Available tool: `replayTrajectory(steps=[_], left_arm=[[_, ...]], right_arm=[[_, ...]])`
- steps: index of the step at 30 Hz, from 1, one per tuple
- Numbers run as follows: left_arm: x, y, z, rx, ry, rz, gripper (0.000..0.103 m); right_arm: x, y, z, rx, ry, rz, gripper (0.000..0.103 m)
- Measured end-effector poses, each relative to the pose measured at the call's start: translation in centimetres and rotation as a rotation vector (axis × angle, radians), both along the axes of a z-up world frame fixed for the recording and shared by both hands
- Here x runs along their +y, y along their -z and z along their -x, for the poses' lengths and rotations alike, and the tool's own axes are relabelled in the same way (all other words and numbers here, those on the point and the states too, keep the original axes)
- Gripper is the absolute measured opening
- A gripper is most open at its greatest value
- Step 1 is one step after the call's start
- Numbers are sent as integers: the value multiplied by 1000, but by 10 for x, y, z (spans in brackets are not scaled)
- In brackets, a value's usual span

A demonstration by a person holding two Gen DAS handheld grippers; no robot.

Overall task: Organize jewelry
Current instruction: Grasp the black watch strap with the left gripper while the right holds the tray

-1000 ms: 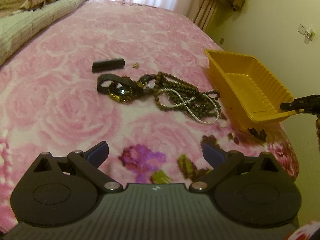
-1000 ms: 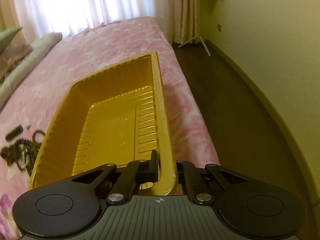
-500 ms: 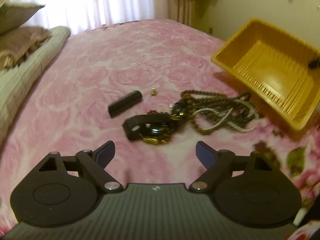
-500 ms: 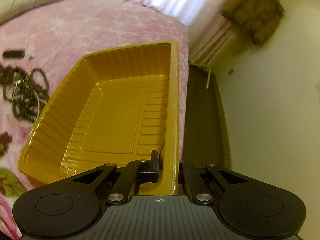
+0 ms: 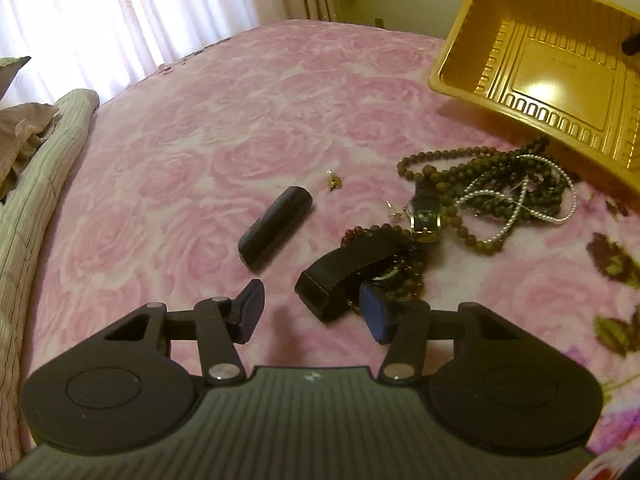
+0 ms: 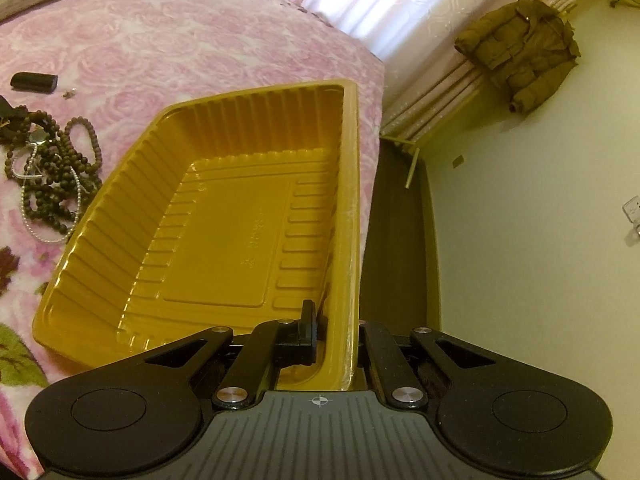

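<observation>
A black watch (image 5: pixel 352 264) lies on the pink rose bedspread (image 5: pixel 240 120) among dark bead strands (image 5: pixel 480 184) and a thin pearl strand (image 5: pixel 516 216). Its strap end sits between the jaws of my left gripper (image 5: pixel 312 314), which are closing, with a gap still showing at the left pad. A black cylinder (image 5: pixel 276 226) and a tiny gold earring (image 5: pixel 334 182) lie just beyond. My right gripper (image 6: pixel 336 332) is shut on the near rim of the empty yellow tray (image 6: pixel 224 240), which sits tilted beside the beads (image 6: pixel 56 176).
A folded striped quilt (image 5: pixel 36 168) runs along the bed's left side under white curtains (image 5: pixel 140 12). Right of the tray the bed ends at a dark floor strip (image 6: pixel 400 220) and a pale wall with a hanging brown jacket (image 6: pixel 520 48).
My left gripper has come forward and down to the watch while its jaws narrowed around the strap end. The right gripper has rolled, tilting the tray it keeps hold of.
</observation>
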State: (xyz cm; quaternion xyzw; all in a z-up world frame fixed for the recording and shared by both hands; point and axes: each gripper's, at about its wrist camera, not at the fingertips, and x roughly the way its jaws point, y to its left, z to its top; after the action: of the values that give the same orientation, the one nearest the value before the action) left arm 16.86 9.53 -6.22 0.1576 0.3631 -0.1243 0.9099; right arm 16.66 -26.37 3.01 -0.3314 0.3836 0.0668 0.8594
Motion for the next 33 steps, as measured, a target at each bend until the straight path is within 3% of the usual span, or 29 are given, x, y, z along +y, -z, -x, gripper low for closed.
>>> replayTrajectory(steps=[5, 8, 11, 14, 19, 24, 31, 33], left_arm=[[7, -3, -3, 26, -6, 39, 10], [9, -8, 3, 34, -15, 64, 8], [11, -19, 14, 50, -15, 117, 0], [13, -31, 28, 52, -15, 161, 0], [7, -28, 42, 38, -26, 137, 1], [7, -11, 25, 64, -109, 202, 24], [11, 5, 4, 79, -220, 285, 26], [12, 3, 7, 91, -243, 291, 13]], right_arm=[[-1, 0, 0, 0, 9, -8, 4], [0, 1, 2, -3, 12, -11, 4], [0, 0, 4, -4, 14, -17, 4], [0, 0, 7, -9, 14, -20, 4], [-1, 0, 11, -13, 11, -25, 4], [-4, 0, 11, -8, 14, -32, 4], [-5, 0, 9, -10, 15, -37, 4], [-5, 1, 7, -12, 15, -37, 4]])
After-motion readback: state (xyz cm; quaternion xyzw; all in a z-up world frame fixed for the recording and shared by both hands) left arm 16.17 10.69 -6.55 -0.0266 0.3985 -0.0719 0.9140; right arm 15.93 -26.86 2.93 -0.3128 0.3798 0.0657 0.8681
